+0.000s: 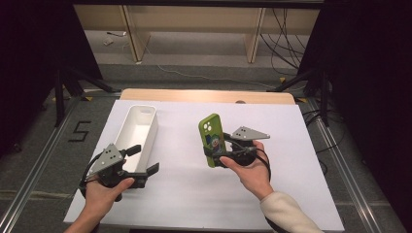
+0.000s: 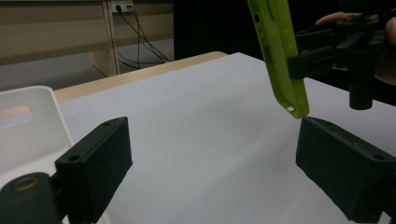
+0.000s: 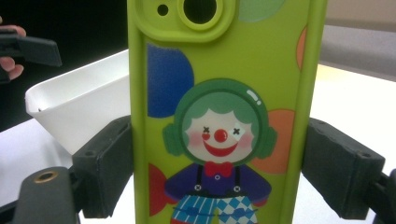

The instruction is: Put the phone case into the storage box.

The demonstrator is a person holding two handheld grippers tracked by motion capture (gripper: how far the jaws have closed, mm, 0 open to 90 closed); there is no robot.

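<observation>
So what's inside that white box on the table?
The white box looks empty: its pale inner walls and floor are bare. The left gripper covers its near end, so that corner stays unseen.

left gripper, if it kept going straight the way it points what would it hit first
Probably the green phone case held in the right gripper; its lower corner hangs just ahead of the left gripper, though depth is unclear.

Beyond the tools we see a white-covered table (image 1: 272,126) with a wooden edge (image 1: 204,95). Farther off, light wooden furniture legs (image 1: 133,34) stand on grey floor (image 1: 194,53), cables (image 1: 284,39) trailing right; dark curtains (image 1: 369,73) flank both sides.
</observation>
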